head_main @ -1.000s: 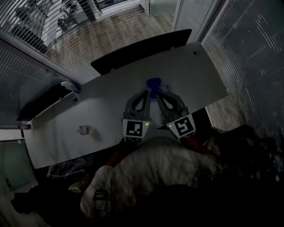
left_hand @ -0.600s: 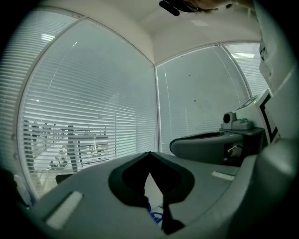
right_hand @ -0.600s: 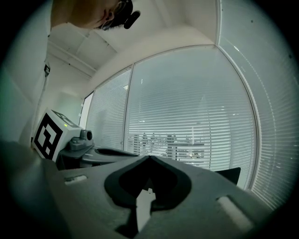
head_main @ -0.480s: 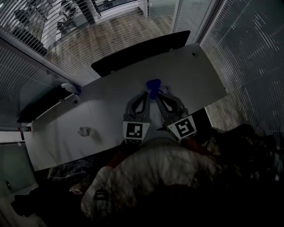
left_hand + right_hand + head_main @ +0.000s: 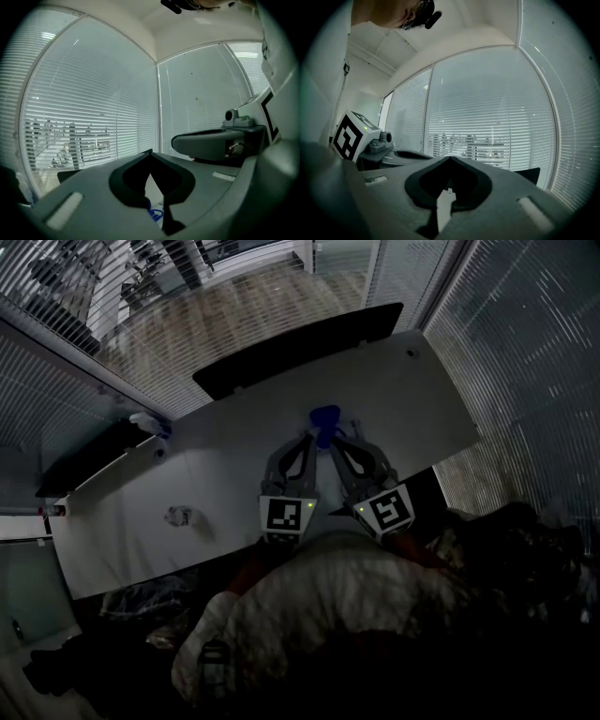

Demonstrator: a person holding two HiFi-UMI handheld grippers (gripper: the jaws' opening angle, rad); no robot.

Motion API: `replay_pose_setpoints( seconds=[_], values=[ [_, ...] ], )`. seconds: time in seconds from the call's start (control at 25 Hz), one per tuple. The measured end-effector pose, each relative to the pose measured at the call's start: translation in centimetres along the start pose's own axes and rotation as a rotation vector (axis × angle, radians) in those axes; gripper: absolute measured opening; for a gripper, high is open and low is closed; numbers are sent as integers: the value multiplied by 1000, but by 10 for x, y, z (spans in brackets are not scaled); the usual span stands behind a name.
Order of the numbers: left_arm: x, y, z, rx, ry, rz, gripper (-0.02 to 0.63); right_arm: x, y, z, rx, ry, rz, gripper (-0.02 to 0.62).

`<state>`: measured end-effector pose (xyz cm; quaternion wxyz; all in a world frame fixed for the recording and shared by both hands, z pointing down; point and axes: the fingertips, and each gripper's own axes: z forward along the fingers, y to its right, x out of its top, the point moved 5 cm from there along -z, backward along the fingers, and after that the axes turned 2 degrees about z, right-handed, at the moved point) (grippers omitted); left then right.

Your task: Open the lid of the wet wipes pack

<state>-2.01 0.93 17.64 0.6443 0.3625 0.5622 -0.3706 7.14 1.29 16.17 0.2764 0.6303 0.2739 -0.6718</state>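
Note:
The wet wipes pack (image 5: 325,418) is blue and stands on the white table (image 5: 225,442), just beyond both grippers. My left gripper (image 5: 314,436) meets it from the near left and my right gripper (image 5: 334,438) from the near right. In the left gripper view the jaws of the left gripper (image 5: 151,186) are closed on a white edge of the pack with blue print (image 5: 155,214). In the right gripper view the right gripper (image 5: 449,182) is closed on a thin white flap (image 5: 444,207) with a small tab, seemingly the lid. Most of the pack is hidden behind the fingers.
A small white object (image 5: 178,516) lies on the table's left part. A white and blue item (image 5: 150,422) sits at the far left corner. A black chair back (image 5: 300,345) stands beyond the far edge. Blinds cover the glass walls all round.

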Motion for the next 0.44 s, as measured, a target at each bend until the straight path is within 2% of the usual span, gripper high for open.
replay_pose_setpoints(
  seconds=[0.44],
  values=[
    [-6,-1,4,-2,-16,-3,2,-3,2,3,1,-16,-3,0]
  ],
)
